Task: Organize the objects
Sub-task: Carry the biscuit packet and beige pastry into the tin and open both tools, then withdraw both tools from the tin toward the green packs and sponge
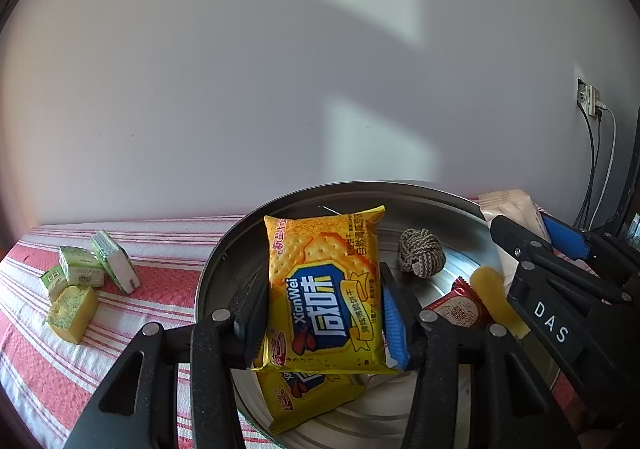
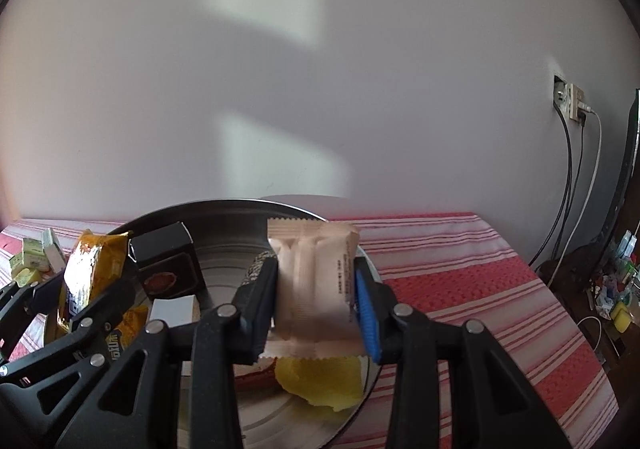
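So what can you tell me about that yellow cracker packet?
The yellow cracker packet is a shiny, puffy plastic pouch with crimped ends, picturing square crackers above a blue badge reading "XianWei". It stands upright, pinched at both sides between the left gripper's fingers, over the round metal tray. A second matching packet lies below it in the tray.
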